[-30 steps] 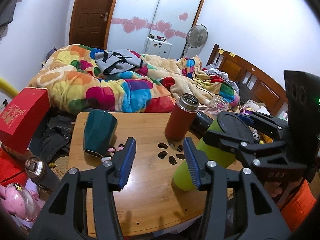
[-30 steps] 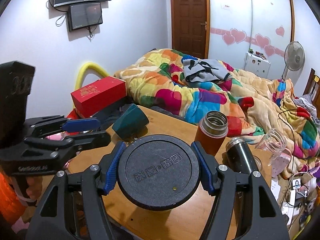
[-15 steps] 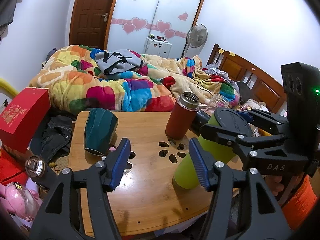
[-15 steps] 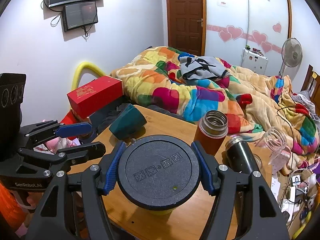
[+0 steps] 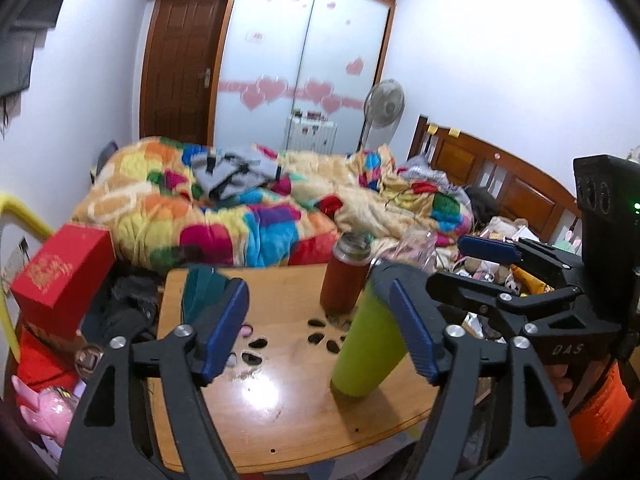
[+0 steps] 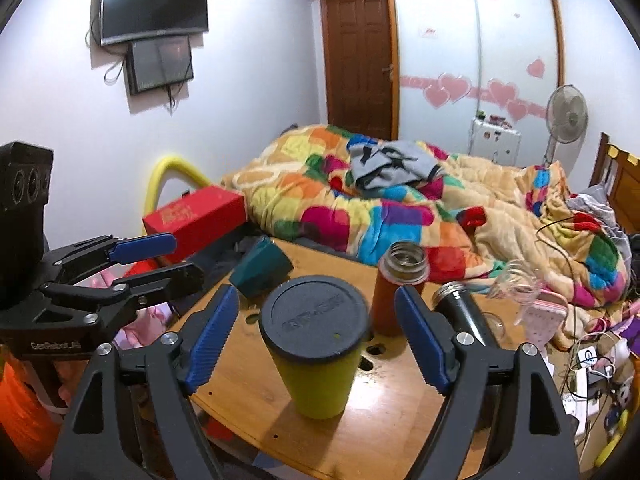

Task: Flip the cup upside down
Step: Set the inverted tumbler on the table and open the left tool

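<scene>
On the wooden surface (image 6: 400,408), the lime-green tapered cup with black base (image 6: 316,344) stands inverted; right hand-held gripper (image 6: 316,340) is spread, apparently releasing; next, withdraw clear.

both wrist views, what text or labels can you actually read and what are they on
"DAS": on the right gripper, seen from the left wrist.
"GenRobot_AI", roughly; small and soft: on the left gripper, seen from the right wrist.
Gold print on the red box: too blurred to read.
Embossed marks on the green cup's black end: blurred, unreadable.
</scene>
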A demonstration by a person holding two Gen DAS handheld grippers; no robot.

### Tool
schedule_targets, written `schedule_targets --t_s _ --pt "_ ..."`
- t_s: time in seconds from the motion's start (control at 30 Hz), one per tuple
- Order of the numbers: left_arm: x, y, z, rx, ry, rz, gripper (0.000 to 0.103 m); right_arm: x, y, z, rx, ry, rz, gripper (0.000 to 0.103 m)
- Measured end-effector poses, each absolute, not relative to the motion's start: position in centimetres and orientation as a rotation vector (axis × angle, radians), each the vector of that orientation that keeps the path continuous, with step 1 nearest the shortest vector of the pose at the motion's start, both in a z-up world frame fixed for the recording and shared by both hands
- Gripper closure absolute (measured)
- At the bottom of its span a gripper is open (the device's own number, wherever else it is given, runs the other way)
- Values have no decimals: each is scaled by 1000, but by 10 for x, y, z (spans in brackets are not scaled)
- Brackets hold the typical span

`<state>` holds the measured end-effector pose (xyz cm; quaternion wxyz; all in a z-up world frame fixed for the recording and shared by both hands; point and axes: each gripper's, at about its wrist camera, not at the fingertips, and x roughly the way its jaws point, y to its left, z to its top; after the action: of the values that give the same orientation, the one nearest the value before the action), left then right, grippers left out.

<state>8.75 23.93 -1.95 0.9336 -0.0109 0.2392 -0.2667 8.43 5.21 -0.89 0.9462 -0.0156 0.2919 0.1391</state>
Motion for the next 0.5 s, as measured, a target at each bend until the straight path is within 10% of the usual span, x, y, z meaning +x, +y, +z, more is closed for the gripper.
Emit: schedule_targets --t_s 0.2,0.5 --pt "53 237 8 -32 398 -529 3 51 34 16 -9 522 211 18" --pt "7 234 29 -8 330 -429 0 -1 13 41 16 438 98 0"
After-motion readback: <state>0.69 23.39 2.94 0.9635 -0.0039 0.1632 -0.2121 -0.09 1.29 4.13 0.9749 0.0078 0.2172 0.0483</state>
